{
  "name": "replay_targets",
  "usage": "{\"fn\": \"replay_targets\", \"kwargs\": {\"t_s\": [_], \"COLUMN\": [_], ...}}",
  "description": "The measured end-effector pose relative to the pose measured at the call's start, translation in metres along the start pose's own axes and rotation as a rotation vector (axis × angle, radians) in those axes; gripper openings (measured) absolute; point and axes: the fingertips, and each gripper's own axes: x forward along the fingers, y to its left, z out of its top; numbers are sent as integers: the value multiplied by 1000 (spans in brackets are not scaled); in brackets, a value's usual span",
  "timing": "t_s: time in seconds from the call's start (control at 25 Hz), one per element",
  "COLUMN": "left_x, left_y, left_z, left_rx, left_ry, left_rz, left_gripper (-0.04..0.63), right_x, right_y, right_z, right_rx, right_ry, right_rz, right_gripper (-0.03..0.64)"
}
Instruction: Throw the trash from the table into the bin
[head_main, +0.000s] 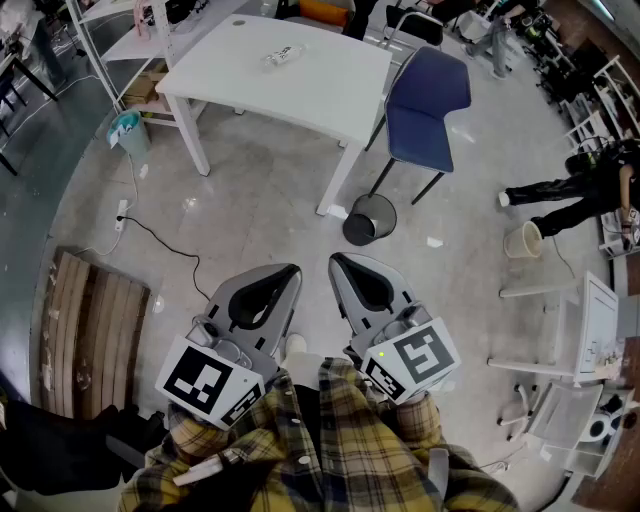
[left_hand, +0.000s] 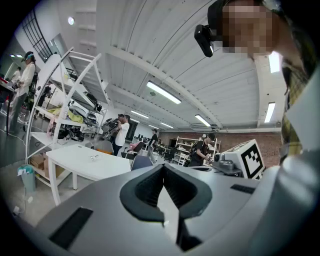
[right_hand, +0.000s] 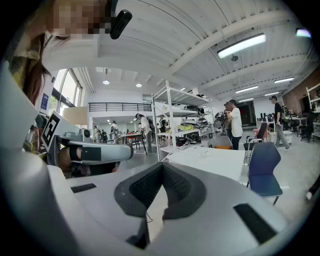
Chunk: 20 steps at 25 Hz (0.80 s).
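On the far side of the floor stands a white worktop (head_main: 320, 85). The trash (head_main: 284, 54), a small crumpled clear item, lies near its middle. The bin (head_main: 352, 232), a dark round pail, stands on the floor just beside the worktop's near leg, next to a blue chair (head_main: 428, 100). The left gripper (head_main: 288, 272) and right gripper (head_main: 338, 260) are side by side, close to the person's body and well apart from the worktop. Each has its jaws pressed together on nothing. The task appears not yet begun. Still to do: approach the worktop, spread one gripper, pinch the trash, carry it over the bin and release it.
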Motion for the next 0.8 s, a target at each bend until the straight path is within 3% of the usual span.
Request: {"fn": "replay_targets", "kwargs": {"t_s": [0.8], "left_x": [-19], "left_y": [91], "left_z": [15], "left_rx": [33], "left_ry": [-4], "left_rz": [-2], "left_gripper": [9], "right_x": [83], "right_y": [17], "right_z": [1], "right_rx": [40], "right_ry": [-6], "right_rz": [-21], "right_gripper": [-2]}}
